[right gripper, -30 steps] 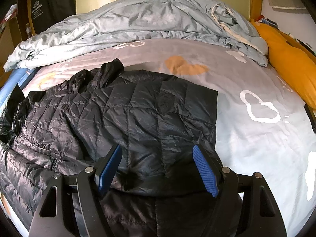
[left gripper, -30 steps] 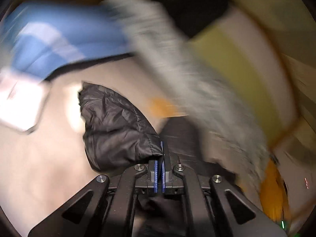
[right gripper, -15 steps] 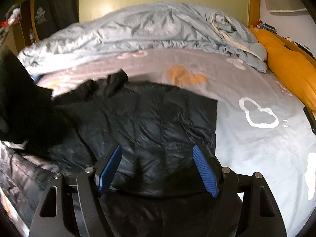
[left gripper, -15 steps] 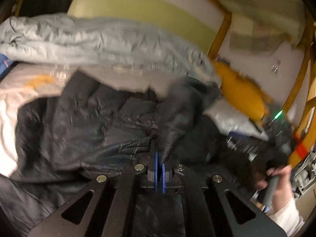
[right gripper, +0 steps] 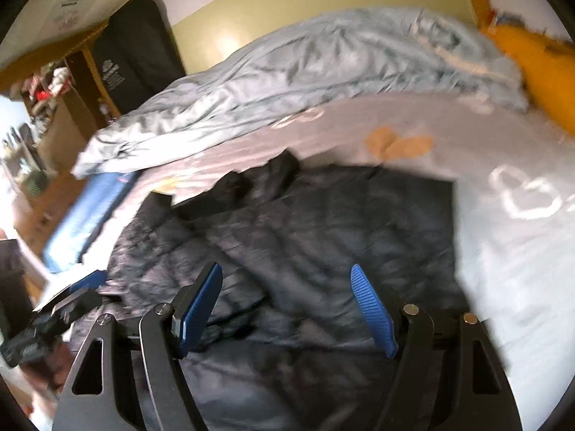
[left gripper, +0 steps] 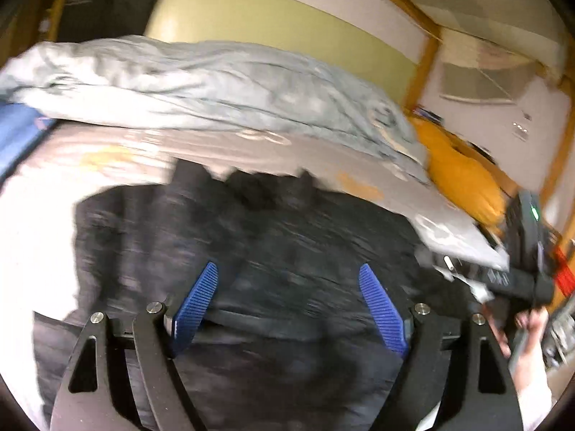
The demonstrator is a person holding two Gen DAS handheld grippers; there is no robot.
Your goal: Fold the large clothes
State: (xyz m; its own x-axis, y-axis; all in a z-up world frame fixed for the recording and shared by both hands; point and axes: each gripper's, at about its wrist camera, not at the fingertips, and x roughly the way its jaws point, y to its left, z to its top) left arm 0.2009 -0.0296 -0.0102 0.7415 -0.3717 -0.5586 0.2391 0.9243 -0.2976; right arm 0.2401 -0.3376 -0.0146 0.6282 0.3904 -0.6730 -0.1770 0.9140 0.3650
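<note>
Jacket [left gripper: 273, 251], black and quilted, lies spread on the bed [right gripper: 503, 251] in front of you, its collar end toward the far side. Your left tongs [left gripper: 287, 301] are opening with nothing between the pads; your right tongs [right gripper: 287, 309] stand wide and empty above the near hem. Before the next fold, let the cloth settle, then pinch an edge cleanly and carry it over flat. Mind the rumpled grey duvet [right gripper: 305, 64] beyond and the orange pillow [left gripper: 463, 176] at the far right; both crowd the folding space.

Handheld grippers, pair
Black linkage arms, silver screws, ribbed blue pads [left gripper: 382, 310]; white sleeve [left gripper: 532, 391] at wrist
</note>
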